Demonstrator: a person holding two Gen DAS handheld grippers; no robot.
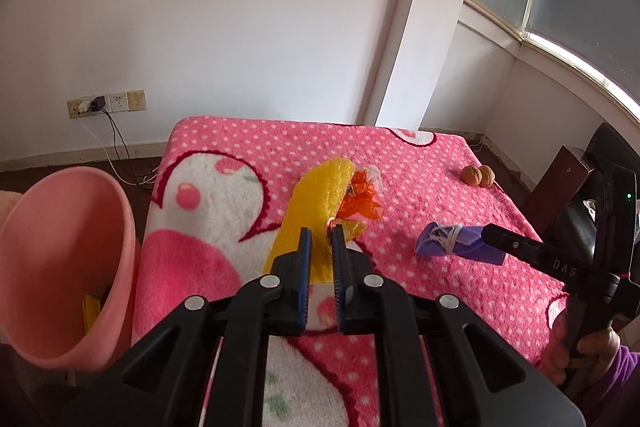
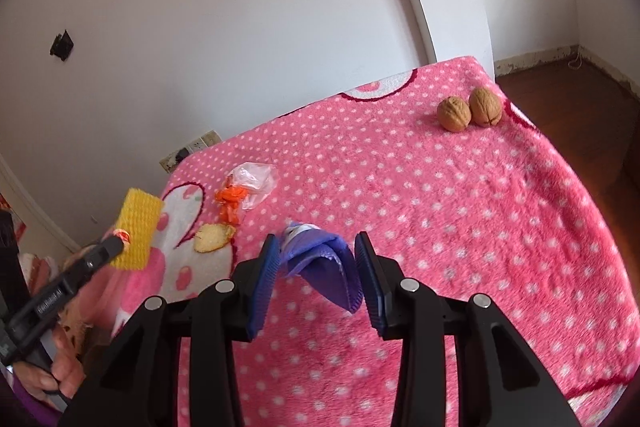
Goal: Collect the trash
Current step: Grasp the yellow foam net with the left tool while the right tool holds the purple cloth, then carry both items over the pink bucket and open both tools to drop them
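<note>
left gripper (image 1: 321, 233): the jaws are closed on a yellow sponge (image 1: 320, 195), which is lifted above the pink dotted blanket (image 1: 420, 163). in the right wrist view the sponge (image 2: 138, 231) hangs at the tip of the left gripper (image 2: 120, 241), off the blanket's left edge.

right gripper (image 2: 316, 251): the jaws are spread, one finger on each side of a folded purple face mask (image 2: 320, 267). the mask lies on the blanket near its front edge; whether the pads touch it cannot be told. in the left wrist view the mask (image 1: 448, 239) sits at the tip of the right gripper (image 1: 486, 233), towards the blanket's right edge.

remaining items on the blanket: an orange wrapper (image 2: 230, 203) touching a clear plastic scrap (image 2: 256, 179), near the middle towards the left edge; a pale cracker-like piece (image 2: 210, 237) just in front of the wrapper; two walnuts (image 2: 468, 111), touching each other, near the far right corner.

a pink bin (image 1: 68, 259) stands beside the blanket's left edge, tilted towards the camera, with something yellow inside.
</note>
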